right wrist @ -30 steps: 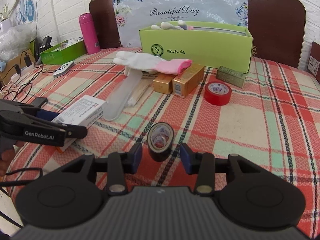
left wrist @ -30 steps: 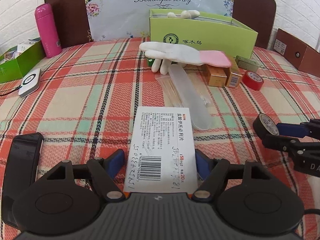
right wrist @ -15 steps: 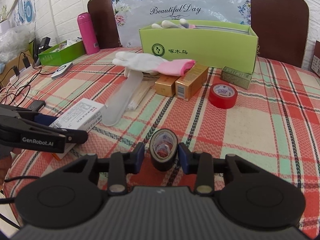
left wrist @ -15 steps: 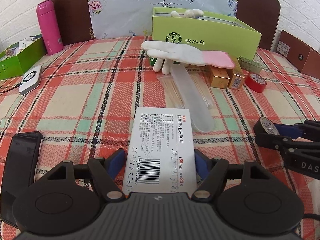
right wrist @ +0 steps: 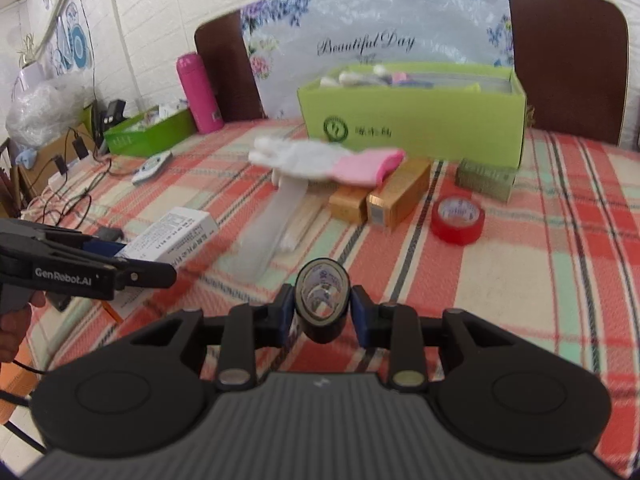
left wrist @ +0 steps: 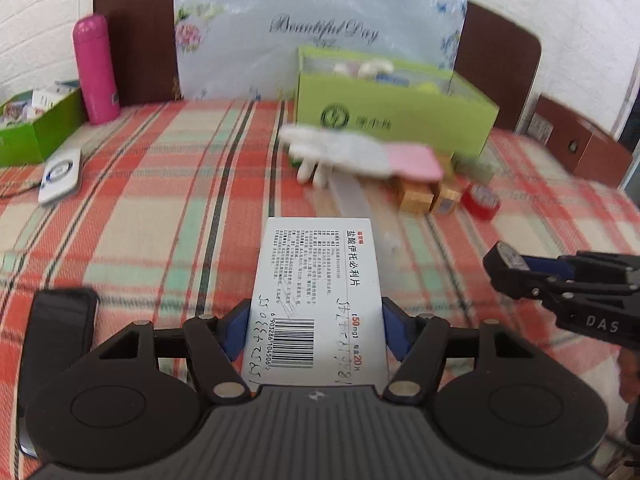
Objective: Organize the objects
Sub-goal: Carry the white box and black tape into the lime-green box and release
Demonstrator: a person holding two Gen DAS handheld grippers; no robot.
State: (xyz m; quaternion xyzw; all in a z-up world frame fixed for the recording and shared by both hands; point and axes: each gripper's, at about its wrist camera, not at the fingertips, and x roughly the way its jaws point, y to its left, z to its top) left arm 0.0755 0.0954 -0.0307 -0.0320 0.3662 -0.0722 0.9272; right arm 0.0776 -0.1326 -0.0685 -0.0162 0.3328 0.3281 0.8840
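The white medicine box (left wrist: 316, 304) is smooth printed cardboard with a slight sheen. The black tape roll (right wrist: 321, 300) looks glossy plastic. A woven checked tablecloth (right wrist: 520, 280) is matt cloth. The green storage box (right wrist: 412, 120) is matt cardboard, the two gold cartons (right wrist: 384, 200) metallic and shiny, the pink flask (left wrist: 96, 72) smooth, the glove (right wrist: 320, 162) soft knit.

You worked at a desk (right wrist: 520, 280) under a red plaid cloth; behind it stood a white brick wall (right wrist: 160, 20), two dark brown chair backs (right wrist: 568, 60) and bright, even light.
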